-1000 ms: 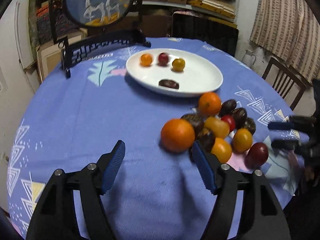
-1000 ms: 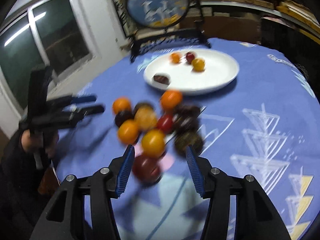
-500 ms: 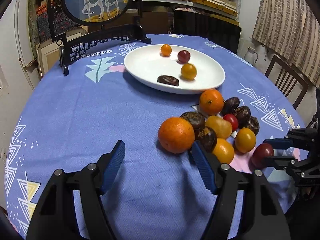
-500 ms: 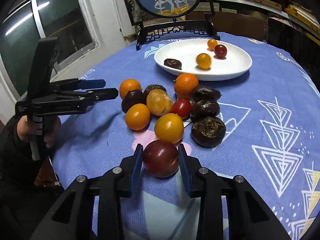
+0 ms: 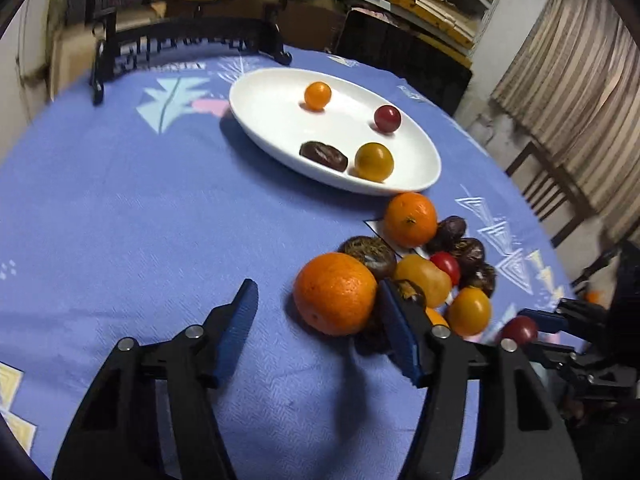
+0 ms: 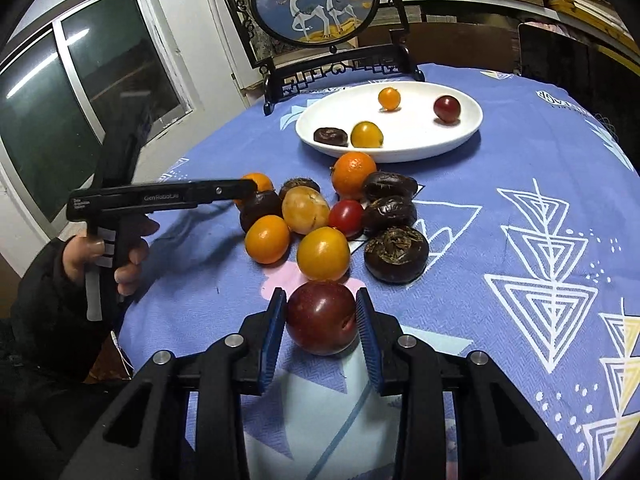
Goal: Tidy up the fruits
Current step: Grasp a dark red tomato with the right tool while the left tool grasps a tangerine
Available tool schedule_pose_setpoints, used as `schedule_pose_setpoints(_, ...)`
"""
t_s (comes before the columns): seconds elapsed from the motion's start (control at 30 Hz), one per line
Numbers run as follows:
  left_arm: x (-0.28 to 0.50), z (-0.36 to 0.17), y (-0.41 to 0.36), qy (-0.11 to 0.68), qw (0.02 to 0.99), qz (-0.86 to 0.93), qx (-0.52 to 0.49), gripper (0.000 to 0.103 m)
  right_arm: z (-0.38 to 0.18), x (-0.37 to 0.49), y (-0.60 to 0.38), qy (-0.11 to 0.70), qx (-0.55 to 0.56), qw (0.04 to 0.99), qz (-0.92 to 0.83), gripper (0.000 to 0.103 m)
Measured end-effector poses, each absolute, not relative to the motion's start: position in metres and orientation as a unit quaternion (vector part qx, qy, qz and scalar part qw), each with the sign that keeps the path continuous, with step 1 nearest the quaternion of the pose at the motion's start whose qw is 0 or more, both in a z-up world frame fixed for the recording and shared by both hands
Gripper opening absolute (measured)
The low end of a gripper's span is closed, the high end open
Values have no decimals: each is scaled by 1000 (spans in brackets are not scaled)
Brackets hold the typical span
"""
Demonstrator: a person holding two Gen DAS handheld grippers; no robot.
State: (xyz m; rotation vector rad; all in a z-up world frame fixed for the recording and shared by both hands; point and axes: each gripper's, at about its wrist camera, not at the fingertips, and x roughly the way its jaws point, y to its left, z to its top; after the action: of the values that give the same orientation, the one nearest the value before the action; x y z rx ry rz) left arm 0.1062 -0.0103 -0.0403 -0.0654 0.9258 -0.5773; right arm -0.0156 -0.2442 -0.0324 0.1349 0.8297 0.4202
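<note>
My right gripper (image 6: 321,312) is shut on a dark red plum (image 6: 322,318) at the near edge of a fruit pile (image 6: 320,216) on the blue tablecloth. The plum also shows in the left wrist view (image 5: 519,330) between the right gripper's fingers. My left gripper (image 5: 316,300) is open and empty, its right finger touching the pile beside a big orange (image 5: 335,293). A white plate (image 5: 272,120) beyond the pile holds several small fruits: an orange one (image 5: 317,95), a red one (image 5: 387,118), a yellow one (image 5: 374,161) and a dark one (image 5: 323,155).
A round framed picture on a black stand (image 6: 316,4) stands behind the plate. A wooden chair (image 5: 548,196) is off the table's right side. A window (image 6: 60,92) is on the left. The tablecloth (image 5: 120,220) left of the pile is bare.
My right gripper has closed tighter on the dark red plum. My left gripper has moved in closer to the big orange and the pile.
</note>
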Motion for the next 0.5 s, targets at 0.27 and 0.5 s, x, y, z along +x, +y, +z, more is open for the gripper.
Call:
schedule_pose_setpoints(0.27, 117, -54, -23, 468, 825, -313, -43, 45, -31, -18, -244, 393, 72, 893, 208, 36)
schedule_pose_setpoints(0.5, 99, -29, -14, 425, 850, -307, -58, 44, -15, -24, -259, 371, 79, 904, 196, 36)
